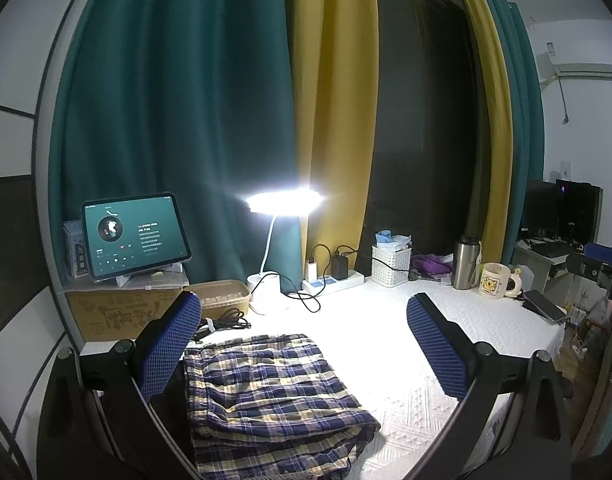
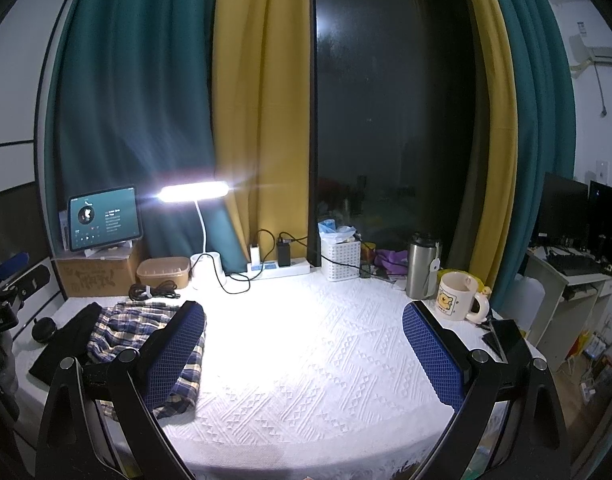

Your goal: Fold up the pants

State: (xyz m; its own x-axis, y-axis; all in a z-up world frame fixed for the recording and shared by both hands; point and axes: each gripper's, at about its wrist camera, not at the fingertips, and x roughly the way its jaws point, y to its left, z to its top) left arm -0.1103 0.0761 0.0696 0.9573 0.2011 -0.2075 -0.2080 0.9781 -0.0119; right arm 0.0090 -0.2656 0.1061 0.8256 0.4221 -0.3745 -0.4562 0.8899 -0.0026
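Note:
The blue, white and yellow plaid pants (image 1: 271, 396) lie folded into a compact stack on the white tablecloth (image 1: 446, 332), at the table's left side. My left gripper (image 1: 301, 344) is open and empty, hovering over the stack's far half, with its left finger (image 1: 169, 344) beside the pants' left edge. In the right wrist view the pants (image 2: 117, 328) lie at the left, partly behind my finger (image 2: 177, 354). My right gripper (image 2: 303, 354) is open and empty over the bare cloth to the right of the pants.
Along the back stand a tablet (image 1: 133, 234) on a cardboard box (image 1: 117, 314), a lit desk lamp (image 1: 283, 200), a power strip (image 1: 334, 280), a white basket (image 1: 390, 264), a steel flask (image 1: 464, 264) and a mug (image 1: 494, 280). A phone (image 1: 544, 306) lies at the right edge. Dark cloth (image 2: 65, 344) lies left of the pants.

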